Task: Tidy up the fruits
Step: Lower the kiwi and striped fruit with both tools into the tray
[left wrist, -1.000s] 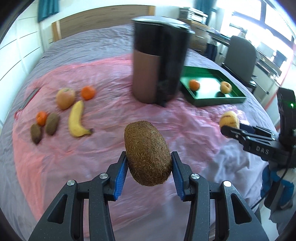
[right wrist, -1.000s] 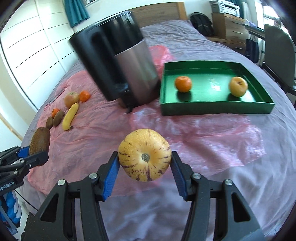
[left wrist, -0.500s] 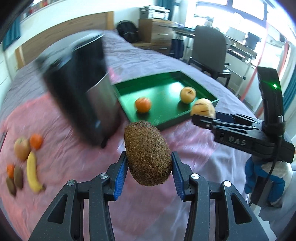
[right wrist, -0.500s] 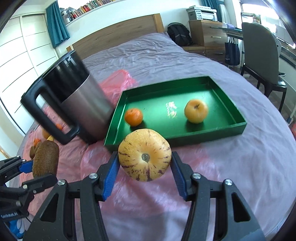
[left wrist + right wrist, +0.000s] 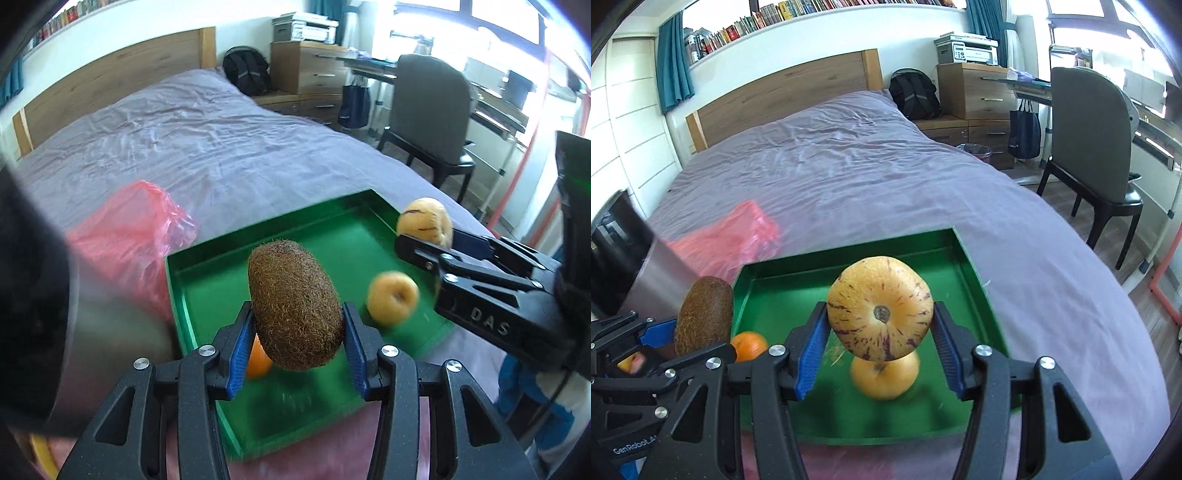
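Note:
My left gripper (image 5: 295,332) is shut on a fuzzy brown kiwi (image 5: 293,304) and holds it above the near left part of the green tray (image 5: 221,254). My right gripper (image 5: 879,336) is shut on a yellow melon with purple streaks (image 5: 879,306) above the tray (image 5: 964,266). In the tray lie an orange (image 5: 256,360) (image 5: 750,345) and a yellow apple (image 5: 393,297) (image 5: 884,376). The right gripper with the melon (image 5: 424,221) shows at the right of the left wrist view. The kiwi (image 5: 703,317) shows at the left of the right wrist view.
A tall metal and black bin (image 5: 48,314) (image 5: 635,273) stands left of the tray on a pink plastic sheet (image 5: 125,229). The grey bedspread (image 5: 849,166) stretches beyond. A chair (image 5: 1097,147), a desk and drawers stand to the right of the bed.
Both grippers have moved forward and right, from over the pink sheet to over the green tray, each still holding its fruit. The bin has slid to the left edge of both views.

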### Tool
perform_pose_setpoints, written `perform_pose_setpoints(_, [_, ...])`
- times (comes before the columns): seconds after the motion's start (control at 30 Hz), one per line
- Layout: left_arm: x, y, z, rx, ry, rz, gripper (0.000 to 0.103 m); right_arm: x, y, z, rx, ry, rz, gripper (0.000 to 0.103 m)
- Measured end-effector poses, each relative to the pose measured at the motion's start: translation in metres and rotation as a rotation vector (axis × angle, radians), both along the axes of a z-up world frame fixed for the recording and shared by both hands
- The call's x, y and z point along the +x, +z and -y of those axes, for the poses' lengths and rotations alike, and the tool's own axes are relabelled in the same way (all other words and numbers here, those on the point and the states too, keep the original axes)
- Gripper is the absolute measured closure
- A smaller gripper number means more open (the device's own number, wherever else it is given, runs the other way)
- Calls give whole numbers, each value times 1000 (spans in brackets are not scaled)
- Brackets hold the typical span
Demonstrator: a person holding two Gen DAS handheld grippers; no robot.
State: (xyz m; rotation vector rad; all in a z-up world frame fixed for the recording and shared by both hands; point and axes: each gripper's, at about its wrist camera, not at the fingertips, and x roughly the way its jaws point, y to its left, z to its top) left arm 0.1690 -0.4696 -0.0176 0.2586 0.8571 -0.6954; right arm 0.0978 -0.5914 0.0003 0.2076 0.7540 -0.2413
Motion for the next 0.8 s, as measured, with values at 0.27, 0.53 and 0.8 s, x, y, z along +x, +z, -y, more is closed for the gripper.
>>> perform_pose_setpoints(0.27, [61, -44, 25, 32, 113, -67, 63, 65, -40, 31, 0, -1, -105, 26])
perform_pose_setpoints(0.53, [73, -68, 27, 56, 118, -63, 63, 78, -61, 41, 30, 17, -140, 26])
perform_pose_setpoints(0.8, [70, -79, 21, 65, 151, -116, 63, 84, -71, 43, 16, 36, -169, 25])
